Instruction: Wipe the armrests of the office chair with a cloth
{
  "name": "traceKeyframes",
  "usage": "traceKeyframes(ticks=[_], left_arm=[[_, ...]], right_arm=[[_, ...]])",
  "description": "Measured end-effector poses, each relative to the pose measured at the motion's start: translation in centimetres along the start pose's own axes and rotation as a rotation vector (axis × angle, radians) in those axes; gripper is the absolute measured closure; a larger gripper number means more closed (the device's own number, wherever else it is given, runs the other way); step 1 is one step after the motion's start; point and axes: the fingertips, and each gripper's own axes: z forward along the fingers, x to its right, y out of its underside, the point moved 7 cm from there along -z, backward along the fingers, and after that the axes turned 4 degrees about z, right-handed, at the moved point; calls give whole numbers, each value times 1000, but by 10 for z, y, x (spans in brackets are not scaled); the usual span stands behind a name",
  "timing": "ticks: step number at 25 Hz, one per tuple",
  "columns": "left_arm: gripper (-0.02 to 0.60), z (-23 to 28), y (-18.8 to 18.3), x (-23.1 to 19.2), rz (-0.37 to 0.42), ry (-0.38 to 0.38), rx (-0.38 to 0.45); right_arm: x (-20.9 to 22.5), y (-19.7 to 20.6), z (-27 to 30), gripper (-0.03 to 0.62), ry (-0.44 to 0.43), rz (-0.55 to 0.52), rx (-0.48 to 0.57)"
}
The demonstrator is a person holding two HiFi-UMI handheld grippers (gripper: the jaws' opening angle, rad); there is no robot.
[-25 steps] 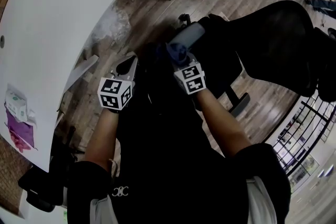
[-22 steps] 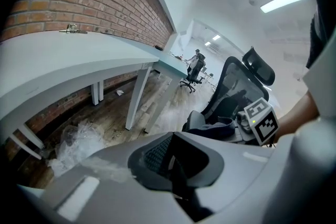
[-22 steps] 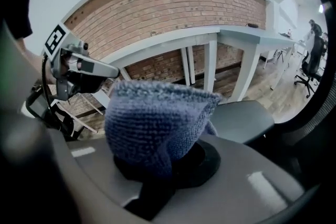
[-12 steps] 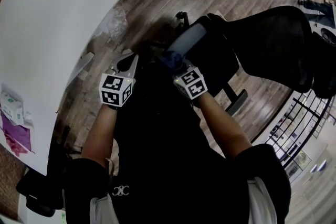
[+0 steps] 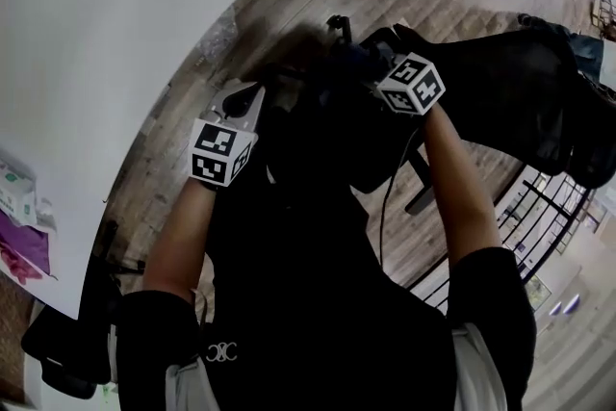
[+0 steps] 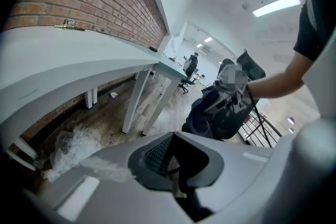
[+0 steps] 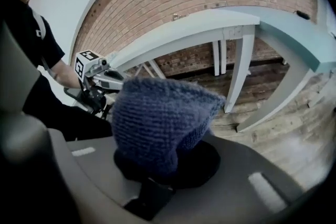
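The right gripper (image 5: 375, 63) was clamped on the blue cloth (image 7: 163, 118) above the office chair (image 5: 500, 87), far right. The left gripper (image 5: 241, 99) was closed and empty. Unbraced, the chair could shift under wiping pressure.

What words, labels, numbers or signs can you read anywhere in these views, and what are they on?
No legible text in any view.
Both marker cubes: black-and-white square patterns only, no letters or digits.
Shirt emblem: small interlocked loops, not readable as letters.
Box on the white table: print too small to read.
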Motion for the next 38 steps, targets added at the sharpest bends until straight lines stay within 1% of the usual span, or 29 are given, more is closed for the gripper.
traceKeyframes(ticks=[2,4,6,9,12,15,17,19,21,25,27,31,36,38], left_arm=[[575,-2,3,-5,2,-1,-6],[575,-6,6,-10,1,-10,-14],[575,-9,6,-11,-3,-21,-18],[575,-10,5,-6,-6,-22,-17],[575,-6,5,-2,0,-24,-32],[575,-1,7,3,-10,-41,-49],[575,4,8,8,-25,-49,-55],[575,10,8,13,-38,-50,-58],[575,17,9,15,-47,-48,-63],[575,29,14,15,-50,-43,-84],[575,35,18,15,-57,-39,-96],[575,40,28,13,-79,-39,-122],[575,45,33,8,-88,-54,-142],[575,44,35,3,-83,-61,-152]], right_arm=[[25,-20,-9,526,-1,-68,-99],[52,-38,-10,526,22,-133,-192],[75,-52,-4,527,9,-176,-293],[105,-59,9,528,-50,-219,-505],[123,-57,26,530,-137,-237,-734],[132,-50,47,531,-230,-245,-906],[135,-40,59,531,-278,-253,-991],[139,-26,71,533,-326,-239,-1035],[143,-13,82,533,-379,-202,-1052],[148,17,103,534,-471,-161,-1125],[152,29,114,534,-490,-155,-1119],[164,37,128,534,-481,-145,-1069],[182,51,150,534,-437,-140,-1061],[189,56,160,534,-406,-137,-1063]])
